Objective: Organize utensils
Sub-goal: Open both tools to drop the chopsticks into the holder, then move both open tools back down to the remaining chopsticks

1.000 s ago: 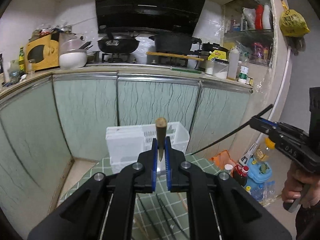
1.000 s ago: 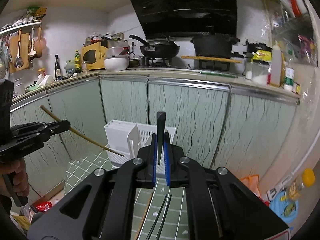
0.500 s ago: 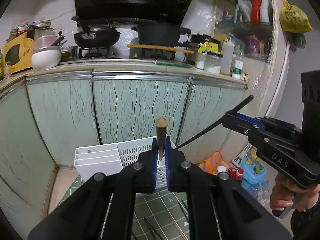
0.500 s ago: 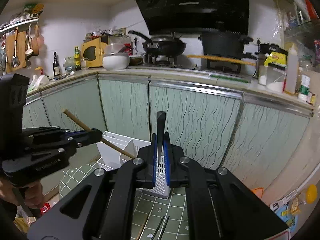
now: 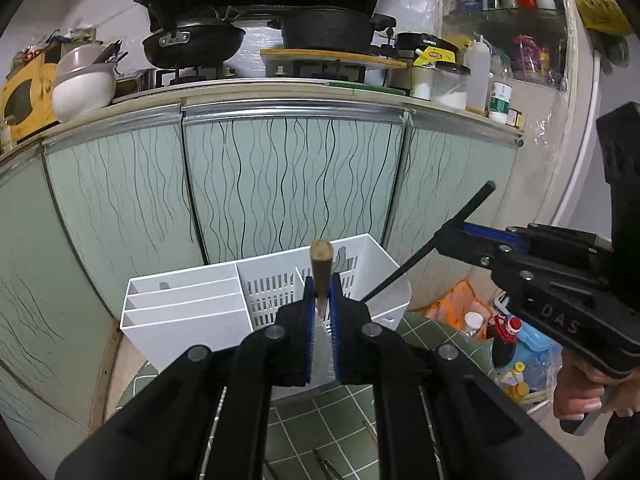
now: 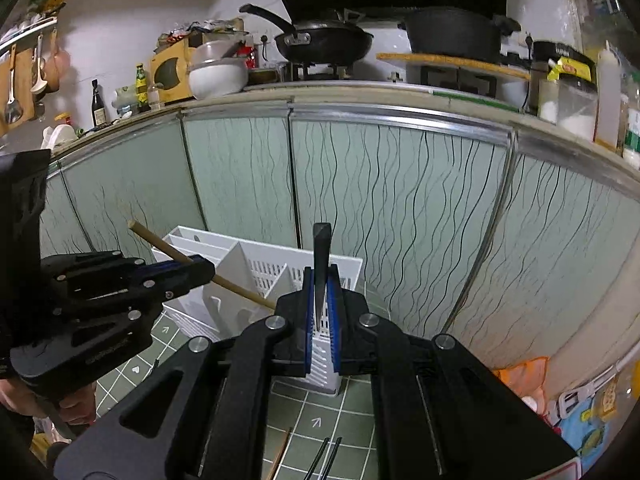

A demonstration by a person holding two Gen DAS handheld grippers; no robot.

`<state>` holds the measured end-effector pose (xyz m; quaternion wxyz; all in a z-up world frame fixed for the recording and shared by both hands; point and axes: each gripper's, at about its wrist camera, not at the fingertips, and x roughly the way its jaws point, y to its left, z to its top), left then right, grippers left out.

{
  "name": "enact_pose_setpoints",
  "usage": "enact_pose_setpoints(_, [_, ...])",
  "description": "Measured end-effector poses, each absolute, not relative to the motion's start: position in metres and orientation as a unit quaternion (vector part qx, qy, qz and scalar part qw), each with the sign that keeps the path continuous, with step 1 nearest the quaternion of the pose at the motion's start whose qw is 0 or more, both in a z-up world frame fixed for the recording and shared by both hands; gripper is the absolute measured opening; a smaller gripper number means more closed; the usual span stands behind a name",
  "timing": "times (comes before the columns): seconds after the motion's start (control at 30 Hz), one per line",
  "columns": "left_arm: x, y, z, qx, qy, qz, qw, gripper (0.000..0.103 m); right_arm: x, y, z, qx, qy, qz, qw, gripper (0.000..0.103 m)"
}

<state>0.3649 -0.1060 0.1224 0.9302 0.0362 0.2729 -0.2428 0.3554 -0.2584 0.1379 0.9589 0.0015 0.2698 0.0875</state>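
Note:
My left gripper (image 5: 320, 308) is shut on a brown wooden chopstick (image 5: 320, 268), its end pointing up over the white utensil caddy (image 5: 180, 316). My right gripper (image 6: 322, 304) is shut on a black chopstick (image 6: 321, 256), also above the caddy (image 6: 280, 272). In the left wrist view the right gripper (image 5: 452, 240) comes in from the right, its black chopstick (image 5: 424, 248) slanting down to the caddy's right rim. In the right wrist view the left gripper (image 6: 200, 270) comes in from the left, its wooden chopstick (image 6: 240, 292) slanting over the slotted compartments.
The caddy stands on a green tiled table (image 6: 320, 424) where more chopsticks lie, black (image 6: 328, 456) and wooden (image 6: 280, 456). Green cabinet doors (image 5: 288, 184) stand behind, under a counter with a wok (image 5: 192, 40). Bottles and bags (image 5: 512, 340) sit on the floor at right.
Both grippers have moved forward and closer to the caddy, which now looks larger in both views. Both stay shut on their chopsticks, and the tips now reach over the caddy.

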Motion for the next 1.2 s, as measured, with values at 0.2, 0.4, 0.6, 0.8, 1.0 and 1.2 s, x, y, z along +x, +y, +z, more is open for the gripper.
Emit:
enact_pose_setpoints(0.2, [0.345,-0.098,0.137,0.051,0.238,-0.213,0.946,0.083,0.336,-0.274,0.148,0.015,0.249,0.069,0.966,0.080])
enact_pose_setpoints(0.4, [0.318,-0.084,0.153,0.045,0.214,-0.178,0.960,0.094,0.305,-0.278,0.160,0.007,0.237,0.052,0.970,0.095])
enact_pose_setpoints(0.6, [0.287,-0.073,0.155,0.044,0.218,-0.155,0.963,0.094,0.272,-0.283,0.168,0.005,0.232,0.047,0.972,0.095])
enact_pose_setpoints(0.8, [0.250,-0.060,0.152,0.009,0.216,-0.134,0.967,0.094,0.230,-0.280,0.169,-0.013,0.219,0.035,0.975,0.095])
enact_pose_setpoints(1.0, [0.205,-0.049,0.149,-0.002,0.195,-0.106,0.975,0.094,0.188,-0.280,0.164,-0.013,0.212,0.012,0.977,0.095])
enact_pose_setpoints(1.2, [0.164,-0.039,0.145,0.008,0.163,-0.060,0.985,0.094,0.143,-0.279,0.160,-0.015,0.188,-0.022,0.982,0.095])
